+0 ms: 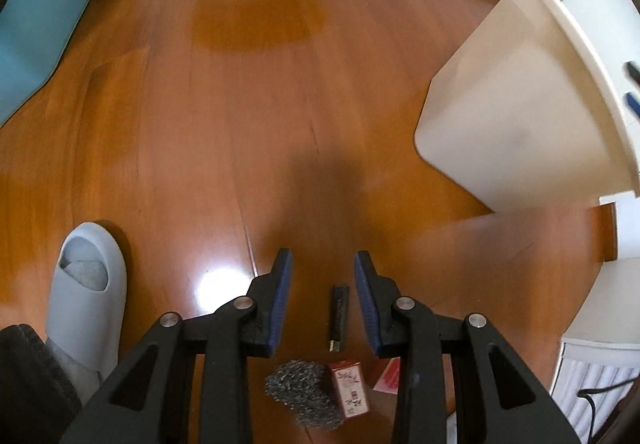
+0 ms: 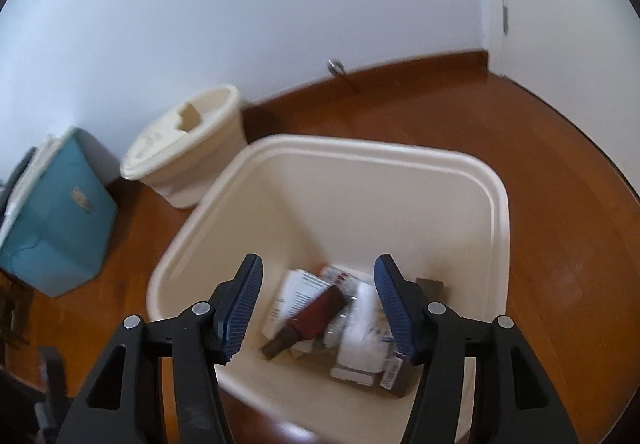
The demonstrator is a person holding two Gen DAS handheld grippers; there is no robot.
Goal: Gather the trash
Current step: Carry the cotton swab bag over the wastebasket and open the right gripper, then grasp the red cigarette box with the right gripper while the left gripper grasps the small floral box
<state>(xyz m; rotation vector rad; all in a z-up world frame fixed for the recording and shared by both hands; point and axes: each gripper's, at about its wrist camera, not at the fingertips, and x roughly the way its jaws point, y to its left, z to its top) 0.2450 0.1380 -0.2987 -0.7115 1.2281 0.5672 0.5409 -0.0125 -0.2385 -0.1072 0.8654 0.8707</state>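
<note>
Right hand-held gripper agape over bin — left hand-held gripper agape.

A room in a home is shown: a polished wooden floor is met by white walls, a grey slipper is worn near left, and a cream lidded bin is set far against the wall.

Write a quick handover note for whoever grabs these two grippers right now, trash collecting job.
Left gripper: open, empty, low over the floor.
Right gripper: open, empty, above the cream bin.
Done: several boxes and wrappers already lie in the bin.
Left: black stick, grey scouring pad, red box and red packet still on the floor by the left gripper.
</note>
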